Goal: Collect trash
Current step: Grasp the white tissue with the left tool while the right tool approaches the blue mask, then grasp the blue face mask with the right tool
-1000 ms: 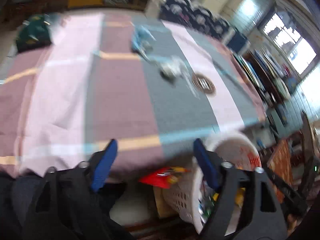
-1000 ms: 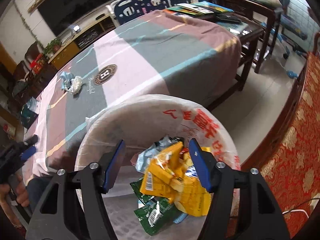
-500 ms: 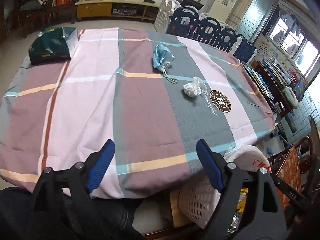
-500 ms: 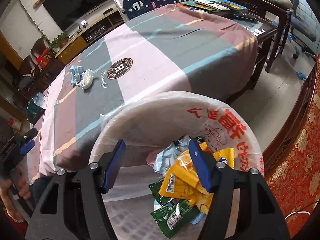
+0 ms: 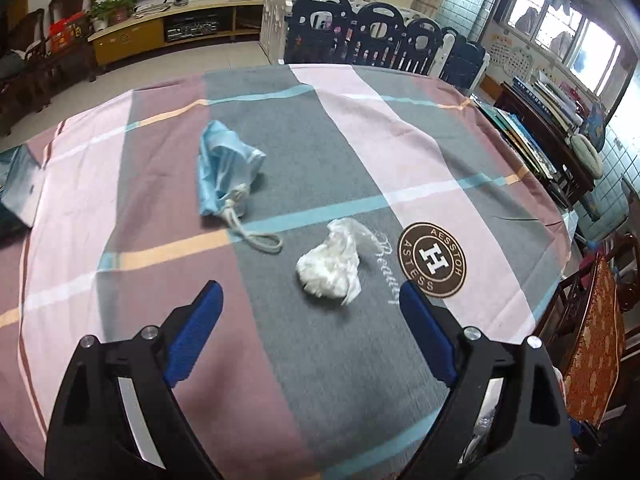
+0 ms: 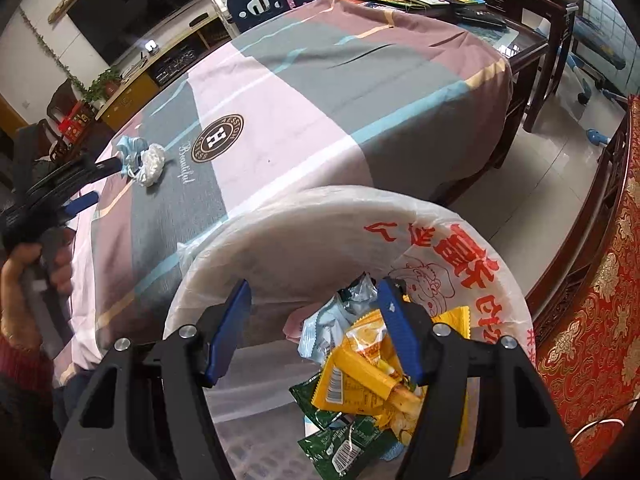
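Note:
A crumpled white wad (image 5: 328, 268) lies on the checked tablecloth (image 5: 360, 140), and a blue face mask (image 5: 224, 168) with a white cord lies just beyond it. My left gripper (image 5: 308, 288) hovers right in front of the wad, its jaws opening, with nothing between them. The right wrist view shows the same wad (image 6: 152, 162), the mask (image 6: 130, 148) and the left gripper (image 6: 104, 182) in a person's hand (image 6: 24, 264). My right gripper (image 6: 314, 286) hangs open and empty over the bag-lined bin (image 6: 280, 240), which holds several wrappers (image 6: 360, 372).
The bin stands on the floor against the table's near edge. A dark teal bag (image 5: 16, 184) lies at the cloth's left edge. A side table with books (image 5: 532, 128) is on the right, a play fence (image 5: 380, 36) is behind, and a red-gold chair (image 6: 592, 280) stands beside the bin.
My left gripper has swung from the table's edge by the bin out over the cloth, up to the white wad, and its jaws have widened. The right gripper has stayed over the bin.

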`<state>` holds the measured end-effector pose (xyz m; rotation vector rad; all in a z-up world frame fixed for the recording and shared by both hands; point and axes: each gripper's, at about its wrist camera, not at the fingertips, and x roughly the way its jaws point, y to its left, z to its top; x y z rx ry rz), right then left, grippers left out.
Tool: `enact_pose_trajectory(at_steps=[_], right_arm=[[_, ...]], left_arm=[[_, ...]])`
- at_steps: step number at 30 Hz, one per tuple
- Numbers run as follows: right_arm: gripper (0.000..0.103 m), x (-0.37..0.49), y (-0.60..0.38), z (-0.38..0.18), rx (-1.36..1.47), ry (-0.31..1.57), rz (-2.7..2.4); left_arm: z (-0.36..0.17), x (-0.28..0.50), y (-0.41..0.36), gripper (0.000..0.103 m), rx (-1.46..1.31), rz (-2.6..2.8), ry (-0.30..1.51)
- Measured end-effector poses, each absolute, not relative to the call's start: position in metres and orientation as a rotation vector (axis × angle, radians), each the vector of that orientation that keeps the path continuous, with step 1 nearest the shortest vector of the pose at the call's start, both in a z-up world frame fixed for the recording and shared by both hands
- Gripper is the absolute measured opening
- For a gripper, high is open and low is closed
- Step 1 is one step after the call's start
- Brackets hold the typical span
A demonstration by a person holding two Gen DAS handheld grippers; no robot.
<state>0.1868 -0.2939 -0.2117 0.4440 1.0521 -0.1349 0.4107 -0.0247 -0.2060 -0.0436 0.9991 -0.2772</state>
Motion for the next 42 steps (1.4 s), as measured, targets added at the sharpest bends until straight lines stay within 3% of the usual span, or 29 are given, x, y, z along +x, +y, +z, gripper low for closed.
enact_pose_trajectory(at_steps=[1,3,6,9,10,17,28,31,32,42], right_arm=[[0.065,0.190,-0.294,-0.211,0.449,1.049,-0.136],[0.065,0.197,-0.293,-0.209,0.453,1.042,-0.135],[0.065,0.215,-0.285,-0.204,0.448,1.028,-0.112],[0.065,0.240,-0.275,-0.199,0.455,1.010,-0.076],[0.065,0.250,-0.270,-0.198,0.449,1.005,-0.068],[0.065,0.344,-0.193,-0.198,0.351,0.968,0.100],[0.064,0.507,-0.033,-0.235,0.062,1.020,0.217],[0.022,0.513,-0.028,-0.249,0.043,1.062,0.183],[0.016,0.510,-0.030,-0.248,0.063,1.053,0.194],[0.014,0.389,-0.105,-0.178,0.150,0.955,0.275]], left_arm=[[-0.211,0.418,-0.033,0.070,-0.026,-0.293,0.999],[-0.225,0.431,-0.050,0.053,0.018,-0.325,1.047],[-0.241,0.438,-0.060,0.053,0.065,-0.315,1.062],[-0.243,0.436,-0.049,0.027,0.088,-0.294,1.033],[-0.240,0.432,-0.039,0.024,0.058,-0.291,1.016],[-0.193,0.364,0.082,0.024,-0.117,-0.057,0.847],[-0.179,0.304,0.185,0.024,-0.203,0.088,0.818],[-0.183,0.299,0.187,0.024,-0.216,0.087,0.828],[-0.183,0.297,0.186,0.024,-0.216,0.079,0.830],[-0.153,0.262,0.143,0.024,-0.243,-0.077,0.800]])
